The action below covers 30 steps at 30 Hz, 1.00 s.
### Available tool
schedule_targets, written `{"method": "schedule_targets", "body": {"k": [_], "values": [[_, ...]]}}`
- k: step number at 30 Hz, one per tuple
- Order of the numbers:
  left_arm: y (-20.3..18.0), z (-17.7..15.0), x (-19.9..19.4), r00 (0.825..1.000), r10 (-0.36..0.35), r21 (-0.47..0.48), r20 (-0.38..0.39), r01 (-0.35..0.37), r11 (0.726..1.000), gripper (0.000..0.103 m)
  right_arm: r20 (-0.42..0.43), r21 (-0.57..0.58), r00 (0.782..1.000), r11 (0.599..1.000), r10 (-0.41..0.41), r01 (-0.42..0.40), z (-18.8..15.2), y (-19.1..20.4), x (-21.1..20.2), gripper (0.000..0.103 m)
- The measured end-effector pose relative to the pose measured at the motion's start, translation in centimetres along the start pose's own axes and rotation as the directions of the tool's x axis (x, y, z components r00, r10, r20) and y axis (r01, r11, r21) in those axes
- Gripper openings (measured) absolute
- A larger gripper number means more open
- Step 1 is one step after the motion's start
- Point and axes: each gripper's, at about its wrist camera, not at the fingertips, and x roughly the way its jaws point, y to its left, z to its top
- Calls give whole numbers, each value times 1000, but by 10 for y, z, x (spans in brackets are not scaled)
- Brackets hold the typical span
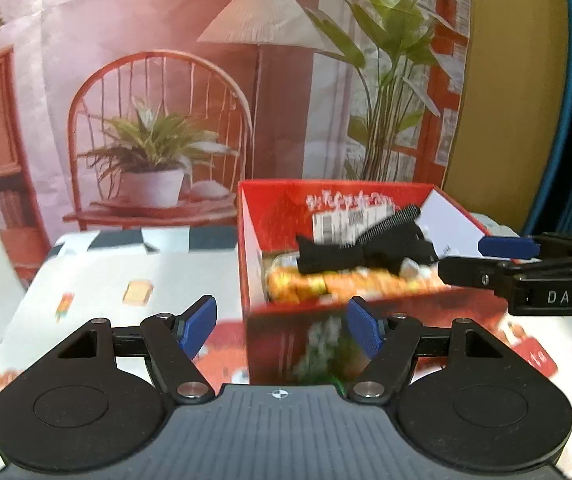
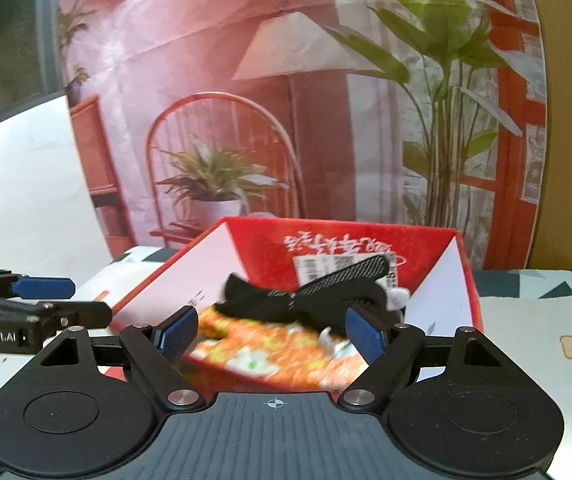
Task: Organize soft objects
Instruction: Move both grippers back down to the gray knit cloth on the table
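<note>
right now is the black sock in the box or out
In. The black sock lies inside the red box, on top of the orange patterned cloth; neither gripper touches it.

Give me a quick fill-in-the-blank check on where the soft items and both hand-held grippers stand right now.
1. The black fabric item lies inside the ____ box.
2. Under it in the box sits a soft item patterned mostly in ____.
3. The left hand-held gripper has its jaws ____, with nothing between them.
4. The pads of the right hand-held gripper are ____ in colour.

Missing words: red; orange; open; blue
</note>
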Motion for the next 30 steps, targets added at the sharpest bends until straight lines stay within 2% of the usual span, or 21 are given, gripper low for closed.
{"method": "schedule_targets", "body": {"k": [5, 11, 15, 22, 30], "values": [[-1, -39, -21, 998, -28, -27, -52, 27, 999, 74, -14, -19, 1000, 999, 25, -26, -27, 13, -26, 78], [0, -92, -28, 983, -77, -94, -168, 62, 994, 74, -103, -34, 994, 999, 26, -29, -70, 23, -49, 78], [4, -116, -29, 977, -49, -127, -207, 23, 992, 74, -162, -56, 987, 998, 7, -16, -96, 27, -60, 78], [11, -129, -27, 972, -57, -175, -230, 16, 984, 73, -236, -44, 971, 999, -36, 27, -128, 21, -73, 78], [3, -130, -31, 973, -64, -158, -220, 29, 987, 73, -269, 10, 959, 996, -87, 93, -143, 2, -83, 70]]}}
